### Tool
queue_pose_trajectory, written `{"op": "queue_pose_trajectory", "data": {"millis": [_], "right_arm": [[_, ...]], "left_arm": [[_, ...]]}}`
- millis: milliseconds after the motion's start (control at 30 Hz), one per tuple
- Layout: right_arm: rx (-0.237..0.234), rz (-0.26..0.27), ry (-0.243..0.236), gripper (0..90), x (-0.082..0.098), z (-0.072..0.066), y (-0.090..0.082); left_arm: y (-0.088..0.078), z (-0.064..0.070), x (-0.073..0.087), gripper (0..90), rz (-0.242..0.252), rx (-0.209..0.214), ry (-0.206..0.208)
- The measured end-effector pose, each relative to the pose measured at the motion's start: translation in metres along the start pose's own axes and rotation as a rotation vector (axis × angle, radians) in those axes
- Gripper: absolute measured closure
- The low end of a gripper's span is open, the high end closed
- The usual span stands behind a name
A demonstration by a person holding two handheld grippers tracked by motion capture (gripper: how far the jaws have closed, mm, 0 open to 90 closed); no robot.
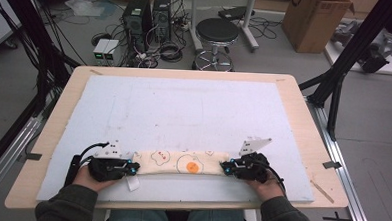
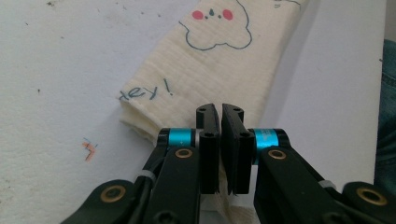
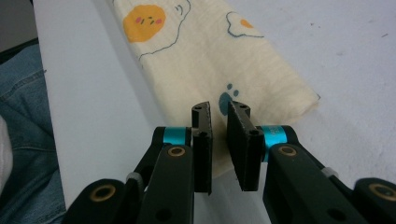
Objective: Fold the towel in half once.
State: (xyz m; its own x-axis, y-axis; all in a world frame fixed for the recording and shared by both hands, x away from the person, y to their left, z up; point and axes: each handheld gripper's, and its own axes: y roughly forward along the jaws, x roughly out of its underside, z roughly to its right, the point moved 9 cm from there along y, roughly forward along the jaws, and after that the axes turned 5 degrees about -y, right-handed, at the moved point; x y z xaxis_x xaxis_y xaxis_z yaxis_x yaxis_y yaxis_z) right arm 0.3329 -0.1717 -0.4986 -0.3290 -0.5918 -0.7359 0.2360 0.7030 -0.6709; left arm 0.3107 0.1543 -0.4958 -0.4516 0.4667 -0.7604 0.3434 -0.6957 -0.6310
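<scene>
Cloth (image 1: pixel 181 162) near mat's (image 1: pixel 184 110) front edge; left hand-held gripper (image 1: pixel 131 167), right hand-held gripper (image 1: pixel 225 167) pinch its ends.

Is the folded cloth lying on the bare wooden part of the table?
No, the folded cloth lies on the pale blue mat covering the table.

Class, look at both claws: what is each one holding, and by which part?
Each grips one end of the folded printed cloth: left claw the "hey!" end, right claw the paw-print end.
</scene>
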Motion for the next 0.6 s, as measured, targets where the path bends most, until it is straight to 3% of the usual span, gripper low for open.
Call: {"op": "queue_pose_trajectory", "data": {"millis": [133, 267, 600], "right_arm": [[-0.015, 0.016, 0.016, 77.6, -0.0011, -0.0002, -0.0008], [-0.015, 0.035, -0.001, 75.4, -0.0053, -0.0028, -0.0015], [-0.013, 0.054, -0.007, 73.5, -0.0093, -0.0047, -0.0034]], "left_arm": [[-0.0008, 0.0001, -0.0011, 79.5, 0.013, 0.005, -0.016], [-0.0032, -0.0008, -0.0026, 76.8, 0.022, 0.006, -0.023], [-0.0072, -0.0001, -0.0064, 75.0, 0.045, 0.003, -0.025]]}}
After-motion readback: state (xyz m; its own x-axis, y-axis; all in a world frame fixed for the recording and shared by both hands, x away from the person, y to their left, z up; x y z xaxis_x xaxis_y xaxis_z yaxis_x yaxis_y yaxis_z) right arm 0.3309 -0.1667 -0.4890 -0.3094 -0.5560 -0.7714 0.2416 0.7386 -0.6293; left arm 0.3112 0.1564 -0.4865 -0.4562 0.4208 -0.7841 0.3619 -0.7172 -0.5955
